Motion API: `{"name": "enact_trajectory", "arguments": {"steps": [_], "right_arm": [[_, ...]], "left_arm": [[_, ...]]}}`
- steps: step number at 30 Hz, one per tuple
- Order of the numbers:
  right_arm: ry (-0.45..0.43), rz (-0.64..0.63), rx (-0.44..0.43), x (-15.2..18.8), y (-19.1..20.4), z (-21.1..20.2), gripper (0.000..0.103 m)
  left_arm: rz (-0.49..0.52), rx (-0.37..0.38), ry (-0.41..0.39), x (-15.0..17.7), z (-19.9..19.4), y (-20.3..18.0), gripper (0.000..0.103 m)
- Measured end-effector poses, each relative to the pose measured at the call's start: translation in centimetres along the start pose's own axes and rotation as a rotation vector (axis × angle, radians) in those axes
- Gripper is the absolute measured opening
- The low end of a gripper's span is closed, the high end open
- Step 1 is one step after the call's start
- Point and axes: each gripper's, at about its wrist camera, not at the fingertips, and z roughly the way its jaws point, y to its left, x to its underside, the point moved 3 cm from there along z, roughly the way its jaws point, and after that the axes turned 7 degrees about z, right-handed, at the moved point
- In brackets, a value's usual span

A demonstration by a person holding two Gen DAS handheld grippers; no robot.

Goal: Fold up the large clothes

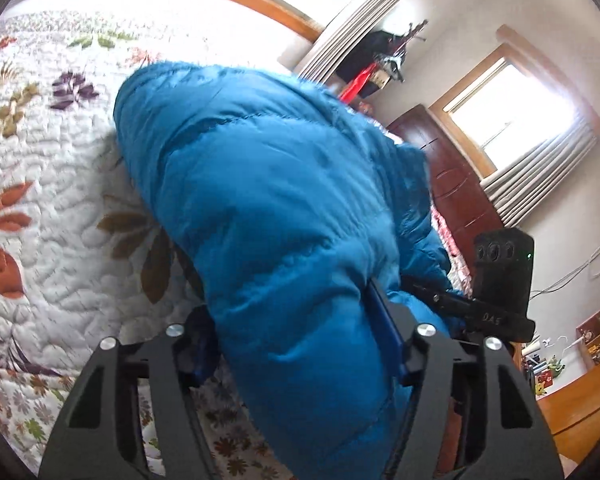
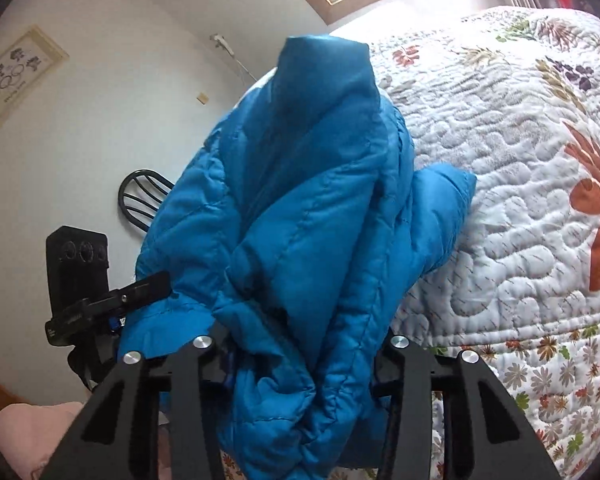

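Observation:
A large blue puffy jacket (image 1: 268,184) hangs bunched over the bed, held by both grippers. In the left wrist view my left gripper (image 1: 288,320) is shut on a thick padded fold of it, which fills the gap between the fingers (image 1: 384,320). The right gripper's black body (image 1: 500,280) shows just to the right, at the jacket's edge. In the right wrist view my right gripper (image 2: 304,344) is shut on a crumpled bundle of the jacket (image 2: 308,200), whose top rises in a peak. My left gripper (image 2: 80,280) shows at the left, against the same fabric.
A white quilt with leaf and flower print (image 1: 60,160) (image 2: 520,160) covers the bed under the jacket. A dark wooden cabinet (image 1: 452,184), curtained windows and a coat rack (image 1: 384,56) stand behind. A black chair back (image 2: 140,196) is near the wall. A pink sleeve (image 2: 32,428) shows low left.

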Motion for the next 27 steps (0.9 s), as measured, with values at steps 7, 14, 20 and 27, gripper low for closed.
{"name": "enact_trajectory", "arguments": {"steps": [7, 14, 20, 27], "right_arm": [[-0.04, -0.173, 0.039, -5.3, 7.1, 2.9, 0.037], [-0.043, -0.331, 0.038, -13.1, 15.1, 11.5, 0.036], [0.008, -0.29, -0.014, -18.1, 15.7, 21.2, 0.036], [0.157, -0.018, -0.123, -18.1, 8.3, 27.6, 0.052]], "left_arm": [[-0.038, -0.036, -0.095, -3.9, -3.6, 2.8, 0.061], [-0.048, -0.163, -0.238, -9.6, -8.1, 8.5, 0.061], [-0.087, -0.257, -0.261, -13.2, -8.5, 16.6, 0.061], [-0.115, -0.282, -0.117, -13.1, -5.0, 24.0, 0.076]]}}
